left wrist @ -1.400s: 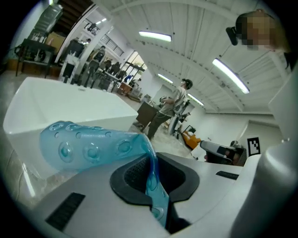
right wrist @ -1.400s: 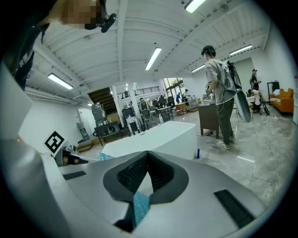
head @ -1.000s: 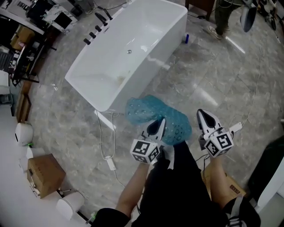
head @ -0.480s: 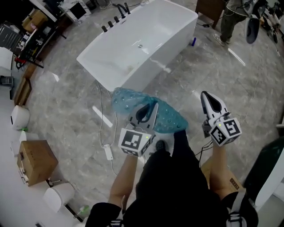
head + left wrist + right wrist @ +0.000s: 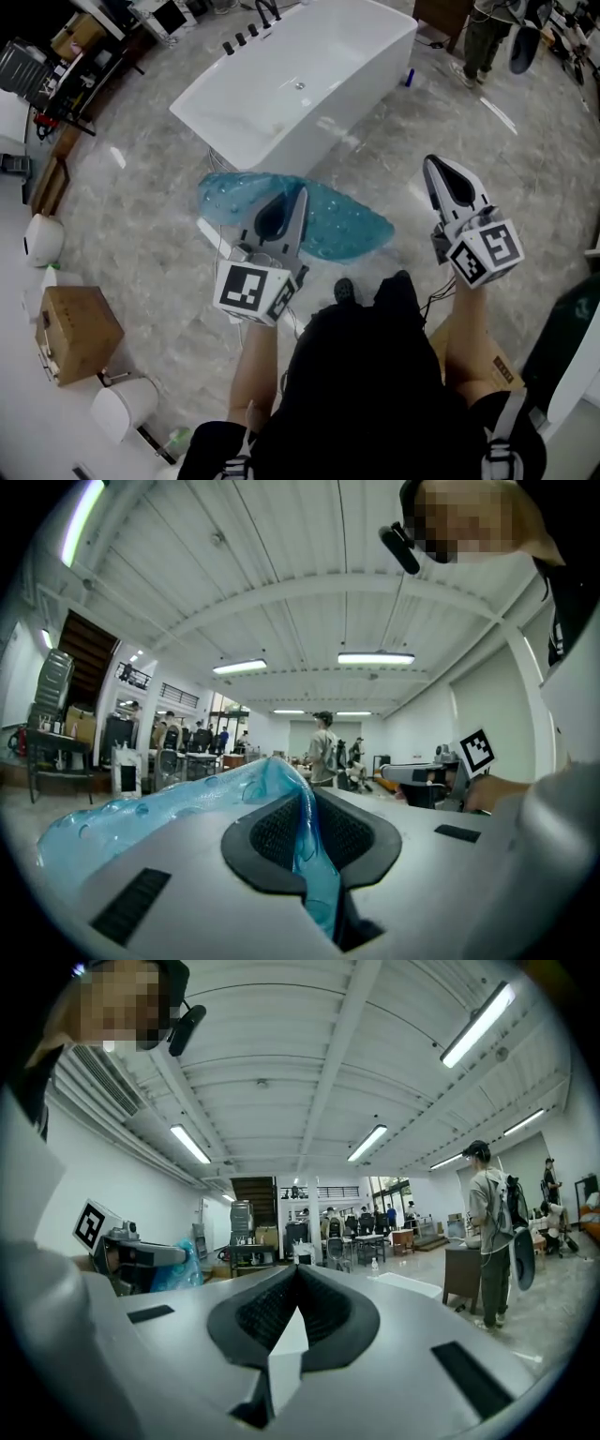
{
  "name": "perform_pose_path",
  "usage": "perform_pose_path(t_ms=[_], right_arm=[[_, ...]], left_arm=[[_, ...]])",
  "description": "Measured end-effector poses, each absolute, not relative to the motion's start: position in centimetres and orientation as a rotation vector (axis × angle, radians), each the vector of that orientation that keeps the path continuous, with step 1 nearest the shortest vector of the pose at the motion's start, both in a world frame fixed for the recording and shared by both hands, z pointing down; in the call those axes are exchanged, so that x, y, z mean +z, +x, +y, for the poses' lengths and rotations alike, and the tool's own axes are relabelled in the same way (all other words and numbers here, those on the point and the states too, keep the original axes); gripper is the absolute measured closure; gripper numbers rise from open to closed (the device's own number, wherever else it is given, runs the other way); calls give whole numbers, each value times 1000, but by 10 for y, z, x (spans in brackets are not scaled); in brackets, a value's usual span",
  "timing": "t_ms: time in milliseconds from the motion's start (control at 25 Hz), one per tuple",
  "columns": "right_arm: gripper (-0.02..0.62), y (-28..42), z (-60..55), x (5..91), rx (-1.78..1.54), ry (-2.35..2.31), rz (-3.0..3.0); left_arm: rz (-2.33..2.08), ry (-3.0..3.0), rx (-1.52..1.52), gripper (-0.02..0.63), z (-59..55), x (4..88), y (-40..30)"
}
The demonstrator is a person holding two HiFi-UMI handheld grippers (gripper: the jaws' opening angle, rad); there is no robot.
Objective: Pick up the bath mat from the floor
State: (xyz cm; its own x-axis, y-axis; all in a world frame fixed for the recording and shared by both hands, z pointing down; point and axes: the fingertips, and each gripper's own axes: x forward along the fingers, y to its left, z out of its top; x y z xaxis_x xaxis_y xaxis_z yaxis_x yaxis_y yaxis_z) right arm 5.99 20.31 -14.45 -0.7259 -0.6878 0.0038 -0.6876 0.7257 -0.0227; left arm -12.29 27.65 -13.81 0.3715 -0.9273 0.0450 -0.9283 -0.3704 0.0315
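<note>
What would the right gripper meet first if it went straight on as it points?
The right gripper points level and the way looks free as far as distant desks and chairs, though depth is unclear.

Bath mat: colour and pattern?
A translucent blue bath mat with round bumps; clearest in head view.

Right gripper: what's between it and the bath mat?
Nothing. In the head view, only bare floor shows in the gap between the right gripper and the bath mat, which the left gripper holds.
</note>
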Motion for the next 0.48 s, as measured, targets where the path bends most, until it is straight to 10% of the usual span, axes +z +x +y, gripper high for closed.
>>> perform_pose_path(t_ms=[480], right_arm=[[583, 81, 219, -140, -69, -1159, 2957]], left_arm=[[-1821, 2466, -17, 569, 293, -146, -133]])
